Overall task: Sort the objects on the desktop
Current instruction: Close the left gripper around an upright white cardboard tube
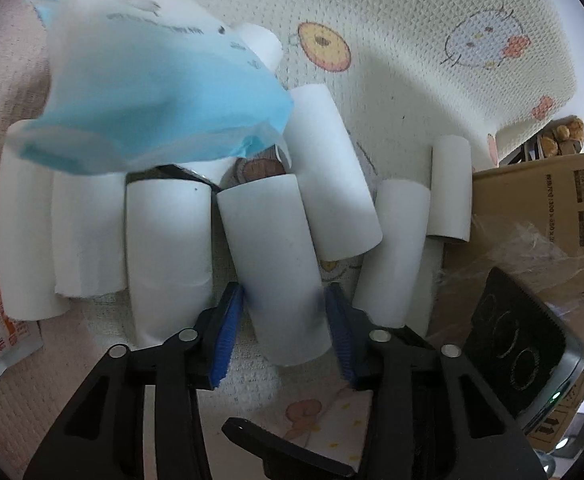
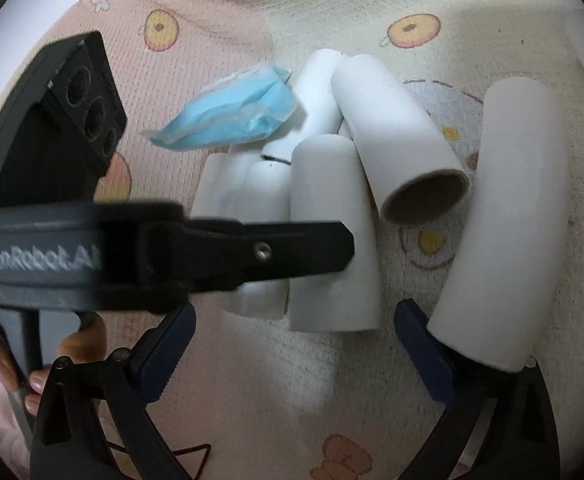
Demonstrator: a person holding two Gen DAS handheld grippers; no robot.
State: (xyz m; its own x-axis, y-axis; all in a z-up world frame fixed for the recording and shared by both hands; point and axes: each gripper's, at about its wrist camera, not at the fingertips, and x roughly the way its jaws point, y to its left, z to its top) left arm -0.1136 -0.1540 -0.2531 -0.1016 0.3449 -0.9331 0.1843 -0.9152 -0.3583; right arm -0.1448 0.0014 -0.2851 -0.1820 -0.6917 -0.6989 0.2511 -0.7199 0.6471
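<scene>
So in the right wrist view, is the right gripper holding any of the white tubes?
No. The right gripper is open, its blue pads apart over the bare mat, with the nearest white tube lying ahead of them ungripped.

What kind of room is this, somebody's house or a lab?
Most likely a home, perhaps a play area or bedroom. The surface is a soft cartoon-printed mat strewn with white paper tubes, a blue face mask and a worn cardboard box: household clutter, not lab equipment.
</scene>
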